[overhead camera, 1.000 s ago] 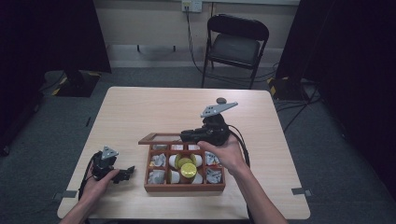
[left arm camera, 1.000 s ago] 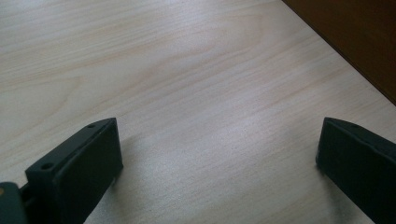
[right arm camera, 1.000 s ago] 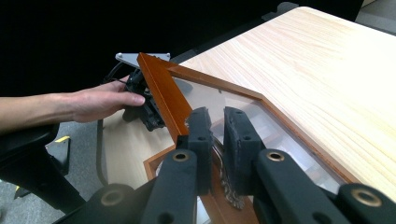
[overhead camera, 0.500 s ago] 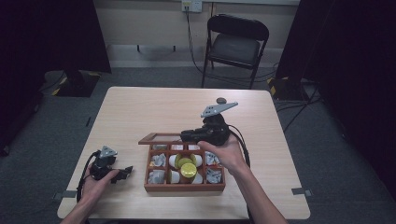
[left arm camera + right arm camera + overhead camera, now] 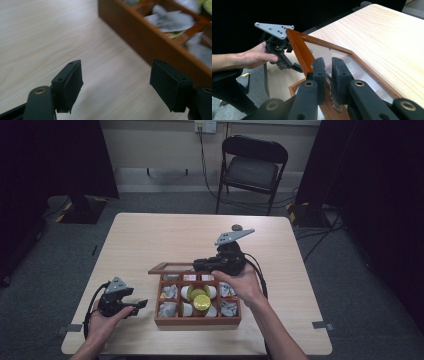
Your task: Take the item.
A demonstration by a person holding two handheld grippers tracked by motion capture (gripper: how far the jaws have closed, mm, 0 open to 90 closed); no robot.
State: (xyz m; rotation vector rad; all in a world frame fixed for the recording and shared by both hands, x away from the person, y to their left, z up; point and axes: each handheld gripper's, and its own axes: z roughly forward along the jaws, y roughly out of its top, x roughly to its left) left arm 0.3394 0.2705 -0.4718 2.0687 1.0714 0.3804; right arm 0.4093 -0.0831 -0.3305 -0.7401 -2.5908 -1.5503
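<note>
Wooden compartment box [image 5: 197, 320] at lower centre of high view, glazed lid [image 5: 342, 57] half raised. Right gripper [image 5: 328, 75] pinches lid's frame edge; thin purchase, may slip and slam. Left gripper [image 5: 122, 82] gapes empty beside box; unbraced box may skid.

You're in a lab-like recording room: dark curtains [image 5: 45, 160] either side, folding chair [image 5: 252, 167] at far wall, taped floor cables [image 5: 320, 227].

box [image 5: 197, 321]: brown wood, compartments hold packets | lid [image 5: 300, 49]: glass-paned, raised open | place: table near edge
</note>
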